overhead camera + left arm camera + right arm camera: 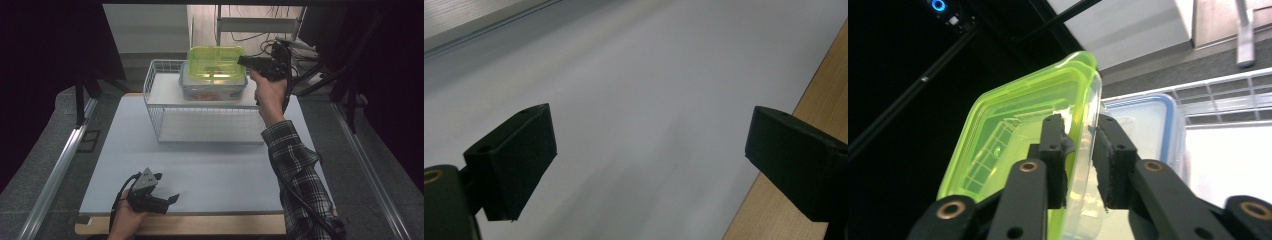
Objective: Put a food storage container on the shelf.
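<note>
Green-lidded container (216, 63) sits stacked on a blue-rimmed clear container (213, 88), both on the top shelf of a white wire rack (165, 102) at the far side of the table (210, 170), which has a pale grey mat w/ a wood edge showing along the near side.

Right gripper (243, 61), held in a hand at the end of a plaid sleeve (295, 165), reaches in from the right at lid level. In the right gripper view the green-lidded container (1018, 150) fills the centre, tilted in frame, w/ its lid rim running between the two black jaws. The right gripper (1079, 160) has its jaws narrow, one pad on each side of the rim, approx. touching on the left side; a slim gap seems to show on the right, so can't tell for sure if the pads press on it. The blue-rimmed clear container (1148, 130) shows just behind, wire rack (1228, 95) beyond.

Left gripper (167, 197) rests low at the near left corner of the table, well apart from the rack, cable trailing to the hand. In the left gripper view its jaws stand wide apart, nothing between them; left gripper (649, 150) looks out over bare grey mat, wood edge at right.
</note>
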